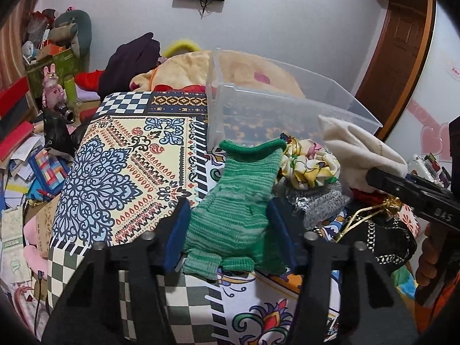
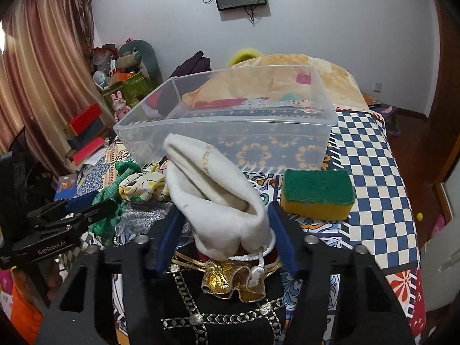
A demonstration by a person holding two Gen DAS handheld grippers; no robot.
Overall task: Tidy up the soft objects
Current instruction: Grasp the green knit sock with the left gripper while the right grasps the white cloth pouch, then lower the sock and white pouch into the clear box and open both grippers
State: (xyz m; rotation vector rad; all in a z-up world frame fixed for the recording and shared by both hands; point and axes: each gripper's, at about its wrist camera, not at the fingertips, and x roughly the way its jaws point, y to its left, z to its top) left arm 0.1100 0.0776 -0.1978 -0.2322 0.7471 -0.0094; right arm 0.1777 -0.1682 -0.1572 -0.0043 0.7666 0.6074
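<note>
Left claw: the left gripper (image 1: 228, 215) has its blue-padded fingers spread either side of a green knitted glove (image 1: 238, 207); the pads sit beside the knit, and whether they press it is hard to tell.
Right claw: the right gripper (image 2: 222, 224) straddles a cream felt pouch (image 2: 215, 192); the fingers stand apart with the pouch between them, and contact at the pads is hidden by the felt.
Green glove: lies on the patterned tablecloth (image 1: 115, 158), cuff toward the clear plastic bin (image 1: 287, 109), fingertips at the cloth's near edge.
Cream pouch: raised above a black bag with gold trim (image 2: 224, 302); its white drawstring (image 2: 258, 267) hangs down, and its base is covered by the bag's gold ruffle.
Bin: stands on the cloth behind both soft pieces; nothing visibly inside, though its walls blur what is behind.
Neighbours: a floral scrunchie (image 1: 310, 166) and silver mesh scrubber (image 1: 316, 204) lie between glove and pouch, the scrubber partly buried.
Sponge: a green-and-yellow sponge (image 2: 316, 198) sits just right of the pouch, near the bin.
</note>
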